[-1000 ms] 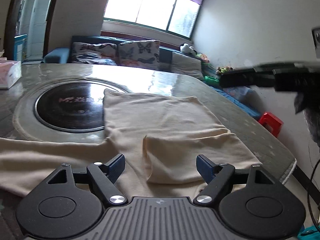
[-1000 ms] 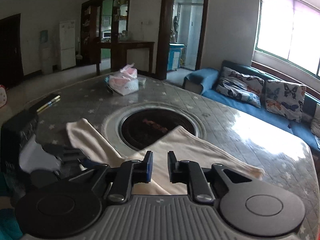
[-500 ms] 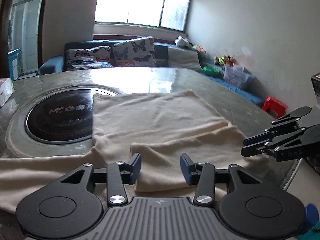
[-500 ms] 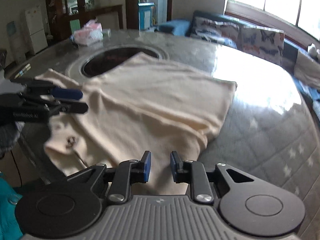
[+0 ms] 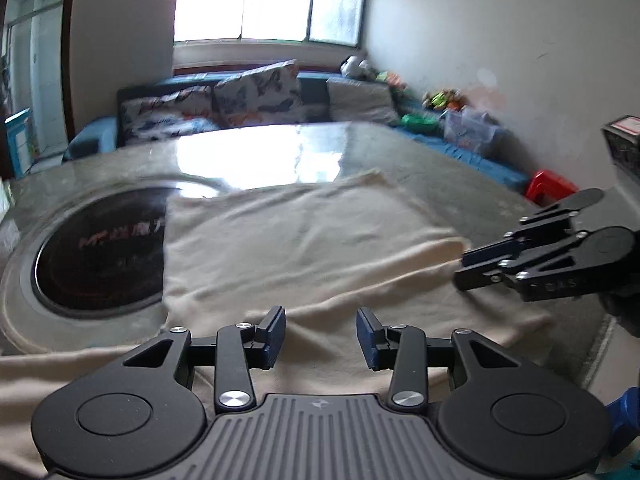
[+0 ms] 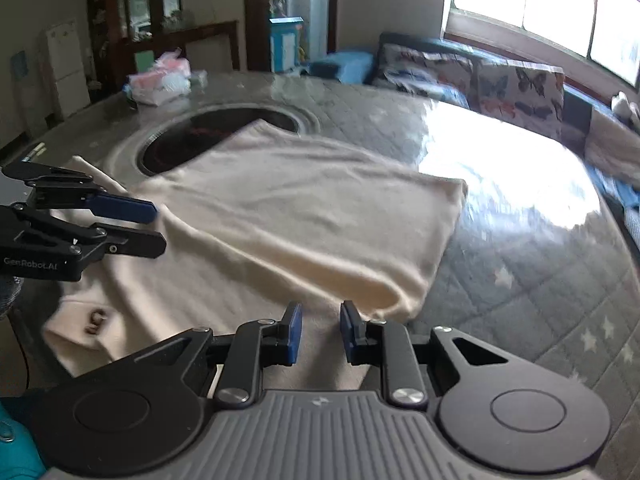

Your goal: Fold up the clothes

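A cream garment (image 5: 304,240) lies spread on the grey table, partly folded, one corner over the round black hob. It also shows in the right wrist view (image 6: 288,216). My left gripper (image 5: 321,334) is open and empty, low over the garment's near edge; it appears at the left of the right wrist view (image 6: 154,226). My right gripper (image 6: 320,334) is open with a narrow gap, empty, just above a folded edge of the garment. In the left wrist view it (image 5: 464,270) reaches in from the right at the garment's right edge.
A round black hob (image 5: 100,248) is set in the table (image 6: 520,264). A tissue pack (image 6: 160,82) lies at the far side. A sofa with cushions (image 5: 248,96) stands behind the table. A red stool (image 5: 550,186) is on the floor at right.
My left gripper has narrowed from wide open and moved in over the garment. My right gripper swung from above the table to the garment's right edge and opened slightly.
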Demonstrator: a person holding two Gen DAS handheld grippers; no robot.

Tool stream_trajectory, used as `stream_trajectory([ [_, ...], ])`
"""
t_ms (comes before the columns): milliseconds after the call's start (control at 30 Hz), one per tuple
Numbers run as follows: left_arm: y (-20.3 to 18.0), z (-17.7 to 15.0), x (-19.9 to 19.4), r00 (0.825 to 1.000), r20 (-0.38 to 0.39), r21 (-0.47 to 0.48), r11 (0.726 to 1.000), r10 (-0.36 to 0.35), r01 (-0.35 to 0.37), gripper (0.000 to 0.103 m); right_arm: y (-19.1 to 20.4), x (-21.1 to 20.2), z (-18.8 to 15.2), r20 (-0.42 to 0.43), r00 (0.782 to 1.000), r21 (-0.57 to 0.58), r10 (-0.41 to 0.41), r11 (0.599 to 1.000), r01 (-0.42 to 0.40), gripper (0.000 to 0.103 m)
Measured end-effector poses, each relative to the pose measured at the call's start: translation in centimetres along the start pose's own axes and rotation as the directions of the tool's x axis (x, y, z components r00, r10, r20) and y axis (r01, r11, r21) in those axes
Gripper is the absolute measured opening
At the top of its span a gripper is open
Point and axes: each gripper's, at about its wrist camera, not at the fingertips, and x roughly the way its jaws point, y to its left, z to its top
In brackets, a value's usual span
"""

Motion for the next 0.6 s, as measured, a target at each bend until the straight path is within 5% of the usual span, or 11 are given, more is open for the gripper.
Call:
stream_trajectory([
  [300, 1.9, -1.7, -1.9, 0.997, 0.006, -0.006, 0.997, 0.08, -0.08, 0.042, -0.1, -0.1, -0.3, 0.011, 1.0, -0.012, 0.005, 1.0, -0.005, 0.023],
  [400, 2.4, -2.3, -2.8, 0.994, 0.006, -0.02, 0.994, 0.108, -0.108, 0.046, 1.0, -0.6, -0.4, 0.019, 1.0, -0.046, 0.008, 0.999, -0.007, 0.031],
  [600, 3.0, -3.1, -4.5, 0.987, 0.021, -0.063, 0.986, 0.157, -0.156, 0.048, 3.8, -0.7, -0.7, 0.013, 0.999, -0.131, 0.035, 0.991, -0.033, 0.031],
])
